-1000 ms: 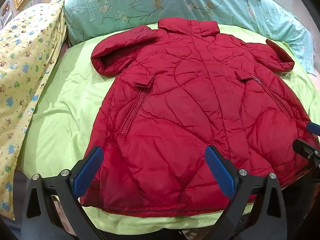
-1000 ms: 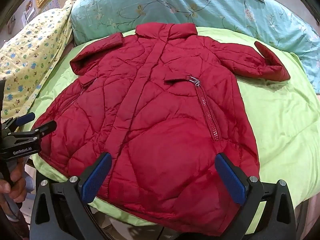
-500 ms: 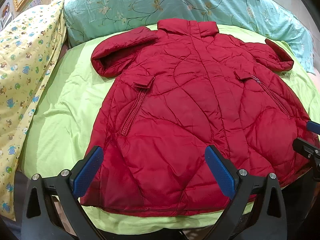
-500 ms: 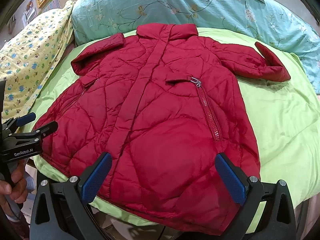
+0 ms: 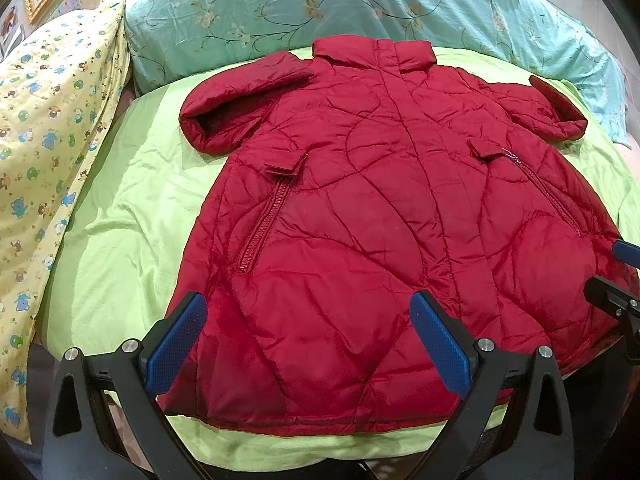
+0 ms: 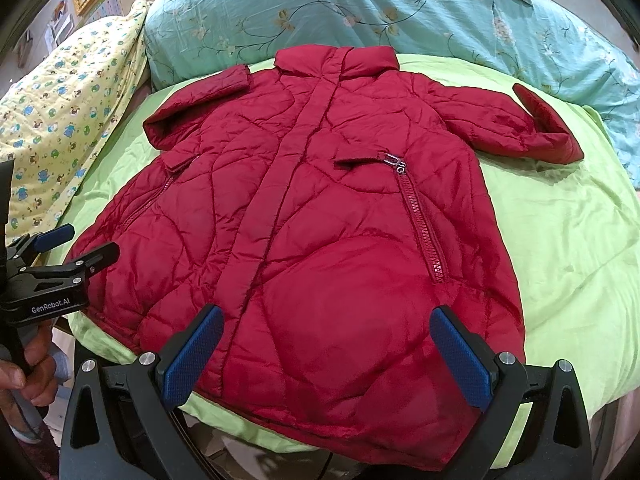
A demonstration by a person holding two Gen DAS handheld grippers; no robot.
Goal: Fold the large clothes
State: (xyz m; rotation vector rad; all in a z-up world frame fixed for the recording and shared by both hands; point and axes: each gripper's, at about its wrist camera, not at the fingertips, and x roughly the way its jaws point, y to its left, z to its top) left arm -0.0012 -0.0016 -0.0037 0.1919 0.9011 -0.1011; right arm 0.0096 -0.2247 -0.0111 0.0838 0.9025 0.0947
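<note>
since the red padded coat (image 5: 384, 216) lies spread face up on the green sheet (image 5: 132, 208) of the bed, collar toward the floral pillow (image 5: 360, 4) and both sleeves bent inward, no fold seems made yet. the left hand-held gripper (image 5: 308, 344) hangs over the hem's left side, fingers spread wide and holding nothing; the right hand-held gripper (image 6: 326, 352) does likewise over the right side, probably so each can take a hem corner.
</note>
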